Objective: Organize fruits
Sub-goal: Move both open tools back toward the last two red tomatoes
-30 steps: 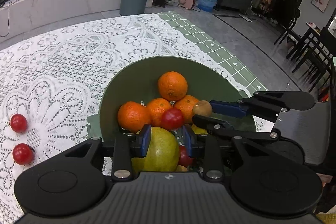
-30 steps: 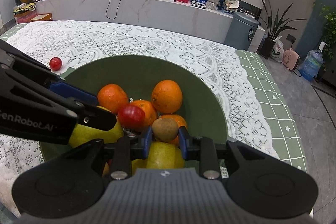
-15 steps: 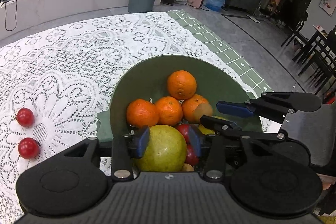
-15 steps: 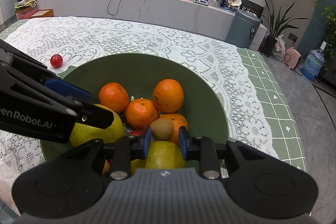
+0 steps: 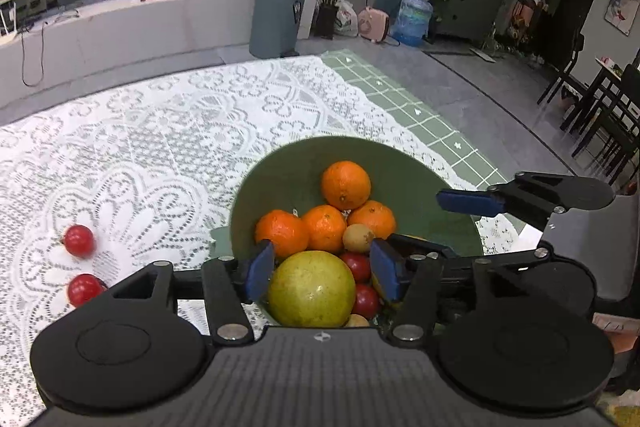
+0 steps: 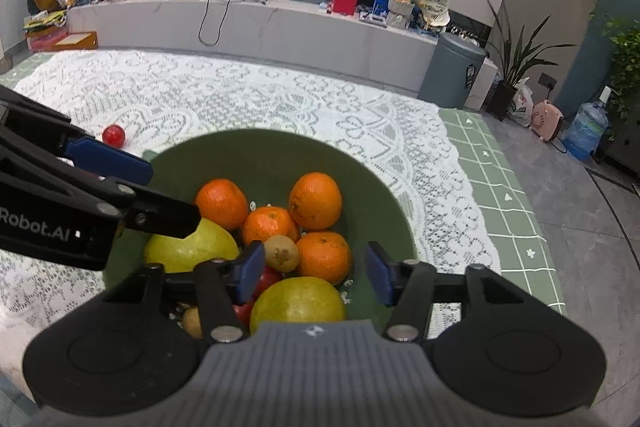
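Both grippers (image 5: 322, 269) (image 6: 316, 269) opening, empty

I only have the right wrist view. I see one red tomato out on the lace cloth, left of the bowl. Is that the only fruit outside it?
Observer: No. The left wrist view shows two on the lace cloth: a far tomato and a near tomato beside it.
Operator: Is the left gripper holding anything? Its fingers are half hidden for me.
Observer: No. The left gripper has its jaws opening with nothing pressed between the pads. The yellow-green fruit appears to lie below them in the green bowl.
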